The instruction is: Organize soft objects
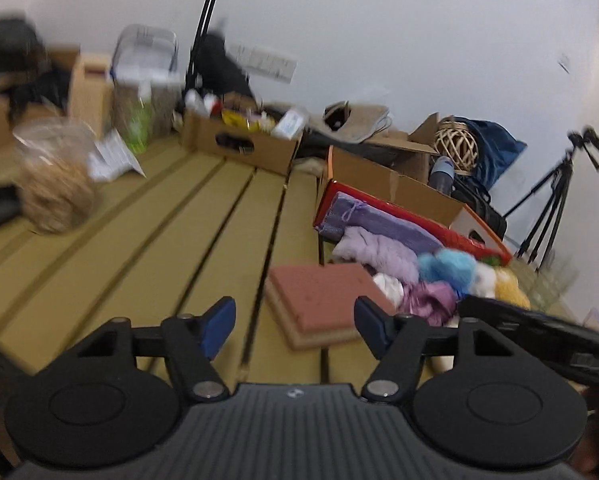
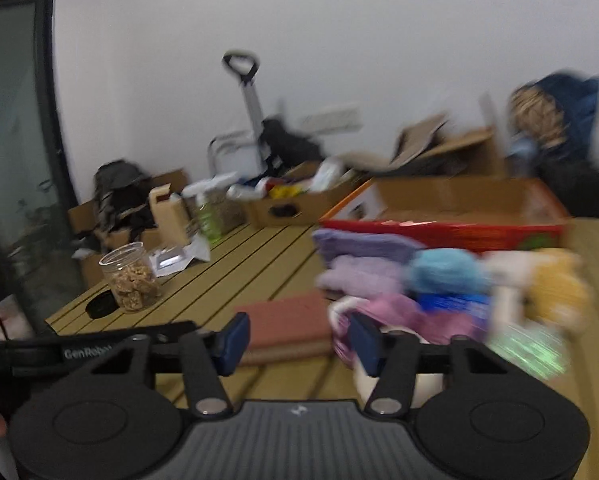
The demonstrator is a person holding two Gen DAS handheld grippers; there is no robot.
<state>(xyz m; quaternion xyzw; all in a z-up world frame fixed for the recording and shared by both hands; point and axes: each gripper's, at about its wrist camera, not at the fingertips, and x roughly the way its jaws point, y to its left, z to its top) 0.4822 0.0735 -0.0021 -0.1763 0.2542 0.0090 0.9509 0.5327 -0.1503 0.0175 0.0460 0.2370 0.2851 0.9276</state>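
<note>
Left tool (image 1: 295, 322) gapes empty over slatted table (image 1: 159, 216) — soft pile (image 1: 423, 276) beside red box (image 1: 399, 208).

A slatted yellow table (image 1: 159, 216) bears a heap of soft things (image 1: 427, 276). Beside them lie a reddish pad (image 1: 323, 296) and a clear jar (image 2: 129, 276).

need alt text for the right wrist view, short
Open black tongs with blue pads hold nothing above a slatted yellow-wood table. Ahead lie a flat reddish-brown pad and a blurred pile of purple, blue and yellow soft items before a red box.
</note>
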